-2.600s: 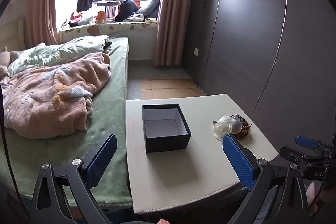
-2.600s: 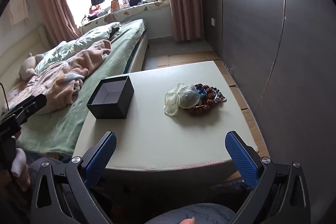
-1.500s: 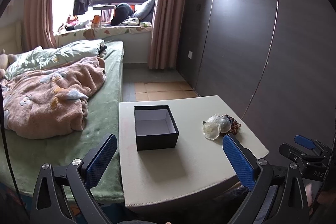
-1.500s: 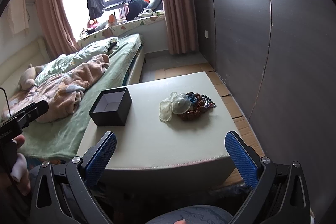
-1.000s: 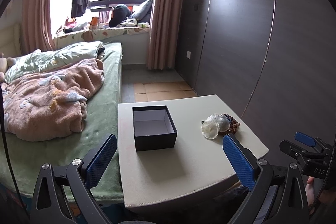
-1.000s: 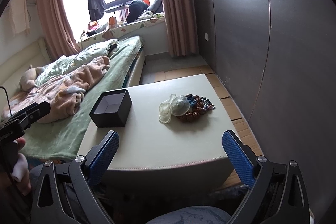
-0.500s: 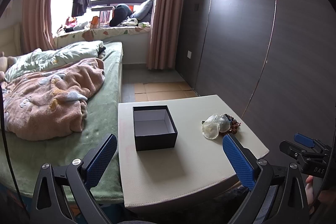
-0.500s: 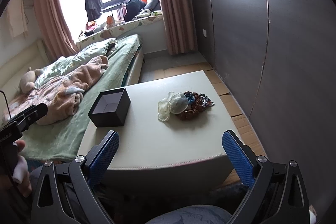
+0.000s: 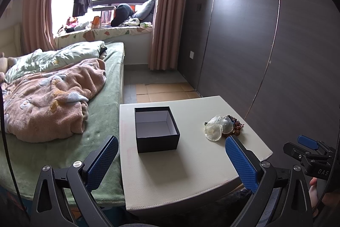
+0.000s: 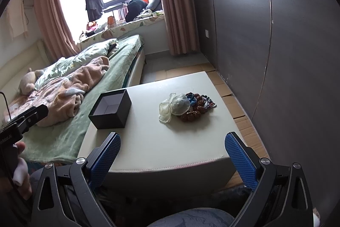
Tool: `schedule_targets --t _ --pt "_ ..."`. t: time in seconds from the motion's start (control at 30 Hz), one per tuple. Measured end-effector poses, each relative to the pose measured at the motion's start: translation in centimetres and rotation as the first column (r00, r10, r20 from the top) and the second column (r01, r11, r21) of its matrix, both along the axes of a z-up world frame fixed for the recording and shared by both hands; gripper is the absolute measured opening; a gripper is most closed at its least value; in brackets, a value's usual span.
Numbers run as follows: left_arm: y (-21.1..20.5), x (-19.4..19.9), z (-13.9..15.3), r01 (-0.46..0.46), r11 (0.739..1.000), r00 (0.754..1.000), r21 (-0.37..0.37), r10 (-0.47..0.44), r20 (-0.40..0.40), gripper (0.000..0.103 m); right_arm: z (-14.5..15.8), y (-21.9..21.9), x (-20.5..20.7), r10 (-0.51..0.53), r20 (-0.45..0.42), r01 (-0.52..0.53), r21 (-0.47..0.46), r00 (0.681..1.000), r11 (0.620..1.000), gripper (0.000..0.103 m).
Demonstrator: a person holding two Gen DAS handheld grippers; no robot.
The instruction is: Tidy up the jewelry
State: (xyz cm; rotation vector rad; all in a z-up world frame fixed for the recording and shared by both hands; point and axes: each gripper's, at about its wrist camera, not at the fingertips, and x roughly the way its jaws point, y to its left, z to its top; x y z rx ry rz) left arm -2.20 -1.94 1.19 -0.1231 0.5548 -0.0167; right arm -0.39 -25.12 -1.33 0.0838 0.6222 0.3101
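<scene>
An open, empty black box [image 9: 156, 129] [image 10: 111, 108] stands on the left part of a cream table [image 9: 191, 165] [image 10: 170, 142]. A heap of beaded jewelry [image 10: 198, 106] with translucent pouches [image 10: 174, 107] lies on the table's right part; it also shows in the left wrist view [image 9: 223, 127]. My left gripper [image 9: 170, 159] is open and empty, held back from the table's near edge. My right gripper [image 10: 172, 154] is open and empty, also short of the near edge. Each gripper shows at the other view's side.
A bed with a green sheet and a pink blanket [image 9: 48, 99] runs along the table's left side. A dark wardrobe wall [image 9: 265, 56] stands to the right. Cardboard sheets [image 9: 165, 90] lie on the floor behind the table.
Both grippers have drawn back and lifted a little over the span, so the table looks smaller. Box and jewelry have not moved. Both stay open.
</scene>
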Motion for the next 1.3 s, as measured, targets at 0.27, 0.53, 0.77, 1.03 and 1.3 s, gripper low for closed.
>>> schedule_targets --t 0.27,0.53,0.77,1.03,1.3 --pt "0.9 0.3 -0.2 0.013 0.999 1.000 -0.030 -0.013 -0.009 0.101 0.0 -0.2 0.2 -0.008 -0.022 0.008 -0.007 1.000 1.000 0.100" --pt "0.8 1.7 1.2 0.071 0.996 0.997 -0.044 -0.072 -0.013 0.101 1.2 -0.4 1.7 0.015 -0.059 -0.013 0.048 0.998 0.999 0.100" --pt "-0.7 4.6 2.9 0.145 0.989 0.989 -0.026 -0.146 -0.015 0.101 2.2 -2.0 4.5 -0.018 -0.087 0.028 0.115 0.996 0.993 0.100" --pt "-2.9 10.1 2.3 0.239 0.969 0.967 -0.060 -0.244 -0.077 0.101 1.4 -3.8 9.2 -0.062 -0.167 0.102 0.247 0.984 0.964 0.100" --pt "-5.9 16.5 -0.1 0.288 0.955 0.937 -0.070 -0.296 -0.186 0.098 -1.9 -5.0 14.5 -0.037 -0.338 0.178 0.397 0.940 0.900 0.100"
